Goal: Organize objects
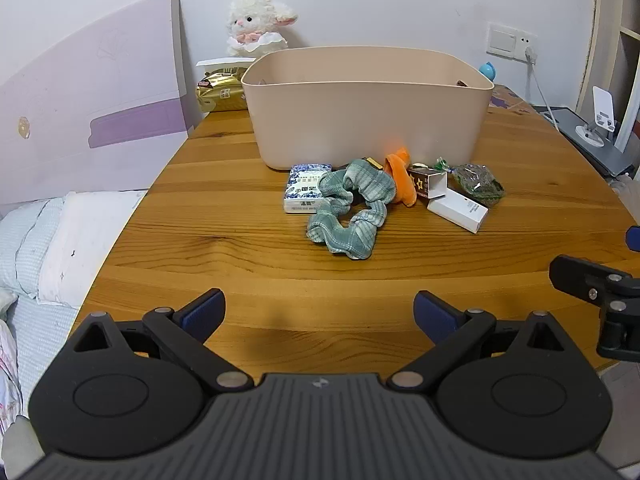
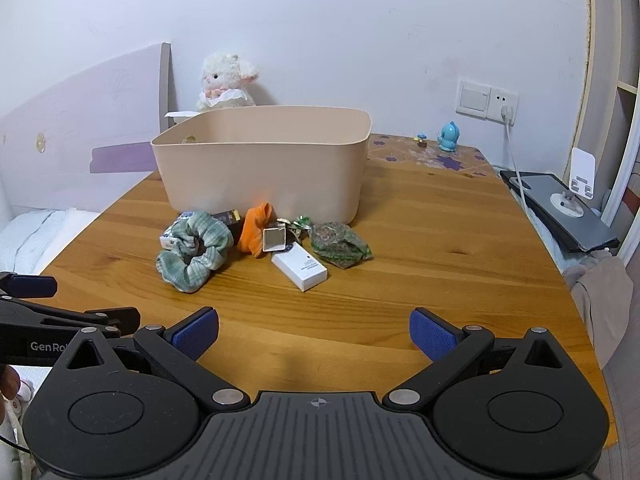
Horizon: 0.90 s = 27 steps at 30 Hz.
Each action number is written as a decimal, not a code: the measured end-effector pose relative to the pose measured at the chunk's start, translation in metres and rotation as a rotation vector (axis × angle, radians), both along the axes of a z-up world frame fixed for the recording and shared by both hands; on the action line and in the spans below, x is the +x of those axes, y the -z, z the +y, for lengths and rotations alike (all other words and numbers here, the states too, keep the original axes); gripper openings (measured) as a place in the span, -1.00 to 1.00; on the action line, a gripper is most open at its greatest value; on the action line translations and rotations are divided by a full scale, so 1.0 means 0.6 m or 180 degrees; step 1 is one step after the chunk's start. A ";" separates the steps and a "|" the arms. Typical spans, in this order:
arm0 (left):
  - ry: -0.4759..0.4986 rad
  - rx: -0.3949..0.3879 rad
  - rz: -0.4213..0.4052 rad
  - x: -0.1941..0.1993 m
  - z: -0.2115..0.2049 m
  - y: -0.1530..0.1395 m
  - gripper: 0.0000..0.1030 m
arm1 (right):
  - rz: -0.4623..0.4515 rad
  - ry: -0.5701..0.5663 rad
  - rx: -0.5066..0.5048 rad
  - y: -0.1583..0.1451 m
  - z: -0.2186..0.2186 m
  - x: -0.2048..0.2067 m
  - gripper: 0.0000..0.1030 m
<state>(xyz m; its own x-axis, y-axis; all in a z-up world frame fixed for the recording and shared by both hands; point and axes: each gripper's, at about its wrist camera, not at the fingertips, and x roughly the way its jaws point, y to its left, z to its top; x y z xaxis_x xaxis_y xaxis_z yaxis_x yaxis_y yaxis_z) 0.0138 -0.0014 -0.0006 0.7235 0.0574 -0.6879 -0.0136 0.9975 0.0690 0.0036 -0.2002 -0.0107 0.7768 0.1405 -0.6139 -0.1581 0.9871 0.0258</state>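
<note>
Hovering low over the near edge of the wooden counter [image 1: 224,240], both tools well short of the clutter. Left gripper [image 1: 318,316] spreading wide, nothing between its blue pads; right gripper [image 2: 314,334] spreading just as wide, likewise holding nothing.

Sitting at the far middle of the counter: a beige bin [image 1: 360,92], its visible inside looking bare, though the floor of it staying hidden behind the near wall. Lying in a loose heap just in front of the bin's near wall, all still on the wood:
- a green scrunchie [image 1: 350,212], nearest of the lot, overlapping a blue-and-white packet [image 1: 304,190] to its left
- an orange cloth piece [image 1: 400,178] leaning up toward the bin wall
- a small dark open-ended box [image 1: 428,184], with a white box [image 1: 458,210] lying flat just right of and nearer than it
- a green wrapped packet [image 2: 340,242] at the right end of the heap
- a few smaller bits behind these, too small to name

Judging from this: sorting apparently not begun, nothing seen placed in the bin, every piece of the heap left to be lifted in. Likely calling for a reach forward to the scrunchie or the white box first, being nearest and least buried.
</note>
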 end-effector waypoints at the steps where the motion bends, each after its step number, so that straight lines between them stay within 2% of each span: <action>1: 0.0000 0.0003 0.0003 0.001 0.000 0.000 0.95 | -0.0002 -0.0001 -0.0003 -0.001 0.000 0.001 1.00; 27: -0.0006 0.0043 0.0036 0.021 -0.008 -0.001 0.95 | 0.0025 -0.0002 -0.0032 0.005 -0.008 0.019 1.00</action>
